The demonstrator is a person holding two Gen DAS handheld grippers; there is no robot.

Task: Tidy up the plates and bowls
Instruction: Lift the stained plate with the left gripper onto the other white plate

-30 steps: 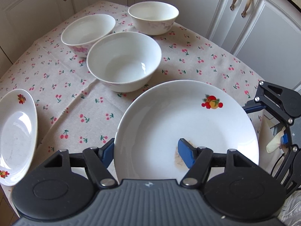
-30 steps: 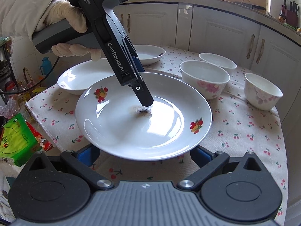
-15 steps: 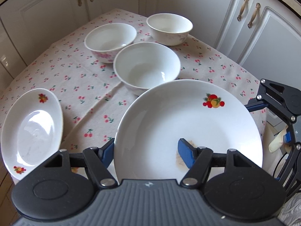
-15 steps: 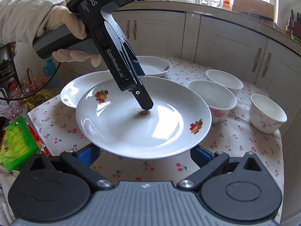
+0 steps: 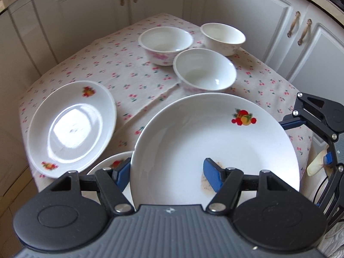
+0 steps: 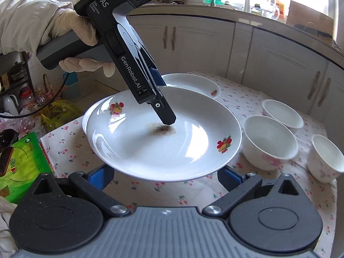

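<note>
A large white plate [image 5: 215, 142] with a fruit print hangs above the cherry-print tablecloth [image 5: 129, 71]. My left gripper [image 5: 167, 174] is shut on its rim, one blue pad on the inside by a brown smudge [image 6: 163, 129], the other under the edge. From the right wrist view the left gripper [image 6: 166, 116] comes down from above, held by a gloved hand [image 6: 75, 28]. My right gripper [image 6: 164, 176] stands open, its fingers wide apart beneath the plate's near rim. Two more fruit-print plates [image 5: 71, 126] [image 5: 111, 163] lie to the left. Three white bowls [image 5: 204, 73] [image 5: 165, 43] [image 5: 223, 36] stand behind.
White cabinets [image 5: 247, 10] close in behind the table on two sides. A green packet [image 6: 19, 163] lies off the table's left edge in the right wrist view, with clutter behind it. Bare cloth [image 6: 215, 195] shows between the held plate and the bowls.
The held plate has risen and travelled toward the other plates, both grippers going with it. The bowls have receded, and a second plate has come into view under the held plate's edge.
</note>
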